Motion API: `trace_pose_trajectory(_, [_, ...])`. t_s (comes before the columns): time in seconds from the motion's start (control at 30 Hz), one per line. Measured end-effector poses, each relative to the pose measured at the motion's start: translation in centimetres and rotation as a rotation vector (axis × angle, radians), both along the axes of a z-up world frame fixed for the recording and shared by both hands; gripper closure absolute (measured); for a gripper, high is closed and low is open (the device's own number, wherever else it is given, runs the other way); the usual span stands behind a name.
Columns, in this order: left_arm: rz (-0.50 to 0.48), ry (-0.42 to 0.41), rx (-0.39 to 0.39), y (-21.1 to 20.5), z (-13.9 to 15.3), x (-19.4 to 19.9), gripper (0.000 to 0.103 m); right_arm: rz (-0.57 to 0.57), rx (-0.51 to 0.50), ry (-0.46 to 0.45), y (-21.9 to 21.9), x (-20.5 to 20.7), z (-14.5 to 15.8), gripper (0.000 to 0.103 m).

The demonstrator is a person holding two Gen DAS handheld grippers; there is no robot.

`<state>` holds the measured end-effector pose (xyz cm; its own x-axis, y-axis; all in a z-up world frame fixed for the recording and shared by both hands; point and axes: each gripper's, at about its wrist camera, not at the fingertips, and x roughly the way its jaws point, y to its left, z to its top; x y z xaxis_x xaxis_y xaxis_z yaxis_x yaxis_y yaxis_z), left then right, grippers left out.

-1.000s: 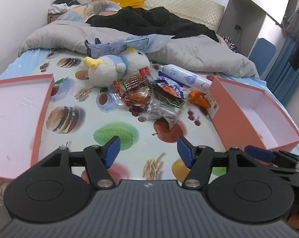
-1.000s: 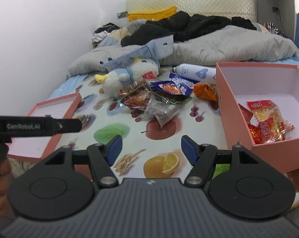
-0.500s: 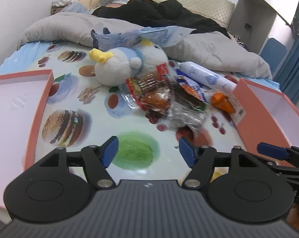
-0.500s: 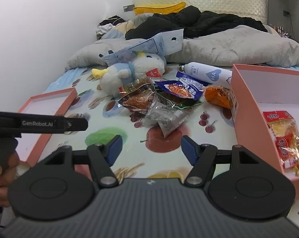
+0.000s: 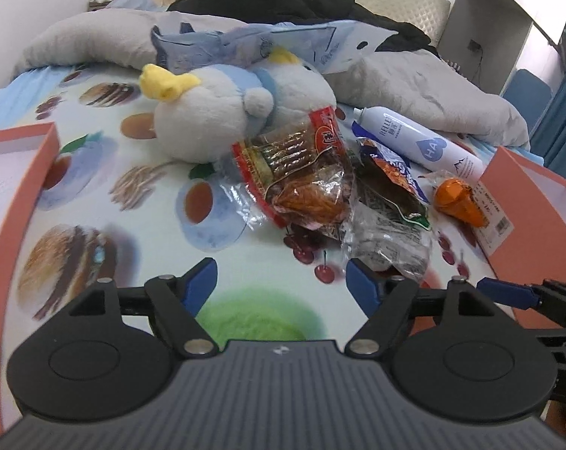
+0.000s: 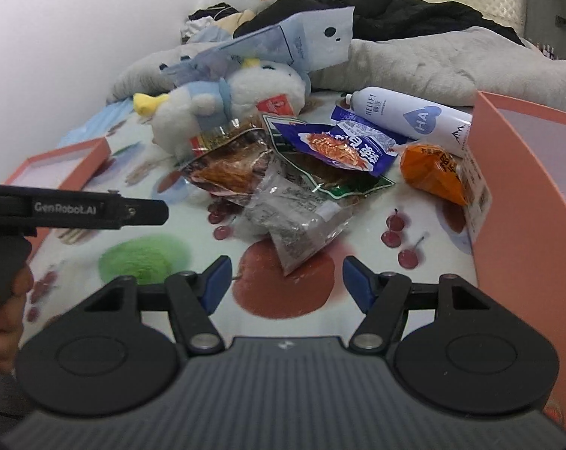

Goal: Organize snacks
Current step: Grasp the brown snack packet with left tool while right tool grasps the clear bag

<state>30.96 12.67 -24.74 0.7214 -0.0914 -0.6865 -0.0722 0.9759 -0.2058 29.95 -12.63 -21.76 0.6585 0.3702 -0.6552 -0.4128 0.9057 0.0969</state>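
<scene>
Both grippers empty: left gripper (image 5: 281, 275) just widened, right gripper (image 6: 286, 276) half-open. Snack pile (image 6: 294, 176) sits beside plush toy (image 6: 222, 108) (overlapping); crinkly bags may slip or drag neighbours.

Bare printed sheet (image 5: 245, 255) lay open between the left gripper (image 5: 281, 281) and the snack pile (image 5: 320, 187) — a clear run in. A plush toy (image 5: 215, 120) crowded the pile's far side, a white bottle (image 5: 418, 142) and the pink box wall (image 6: 515, 202) hemmed its right.
</scene>
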Motion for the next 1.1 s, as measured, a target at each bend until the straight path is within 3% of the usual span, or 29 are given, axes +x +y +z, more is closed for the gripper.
trace_pose_trajectory(0.17, [-0.006,-0.022,0.012,0.4,-0.8,2.4,0.023,0.006,0.003,0.021,0.5,2.3,-1.0,0.034])
trace_pose_trajectory(0.23, [-0.007,-0.034,0.004,0.8,-0.8,3.4,0.023,-0.003,0.014,0.031,0.8,3.2,-1.4,0.017])
trace_pose_trajectory(0.27, [-0.006,-0.043,-0.002,1.0,-0.7,3.9,0.023,-0.003,0.021,0.03,0.9,3.6,-1.6,0.016])
trace_pose_trajectory(0.53, [-0.06,-0.077,-0.042,1.4,-0.8,7.4,0.023,-0.023,0.014,0.024,1.7,6.2,-2.5,0.015])
trace_pose_trajectory(0.6, [-0.082,-0.067,-0.044,1.2,-1.1,8.1,0.023,-0.043,0.019,0.037,1.6,6.6,-2.7,0.01])
trace_pose_trajectory(0.87, [-0.21,-0.05,0.002,-0.7,-2.2,10.2,0.023,-0.01,0.055,0.084,2.0,8.0,-3.8,0.008])
trace_pose_trajectory(0.97, [-0.212,-0.052,0.075,-1.6,-2.4,10.4,0.024,0.025,0.021,0.056,2.6,7.9,-4.0,0.006])
trace_pose_trajectory(1.1, [-0.213,-0.048,0.071,-1.7,-2.7,10.7,0.024,0.046,-0.004,0.025,2.9,7.5,-4.3,0.009])
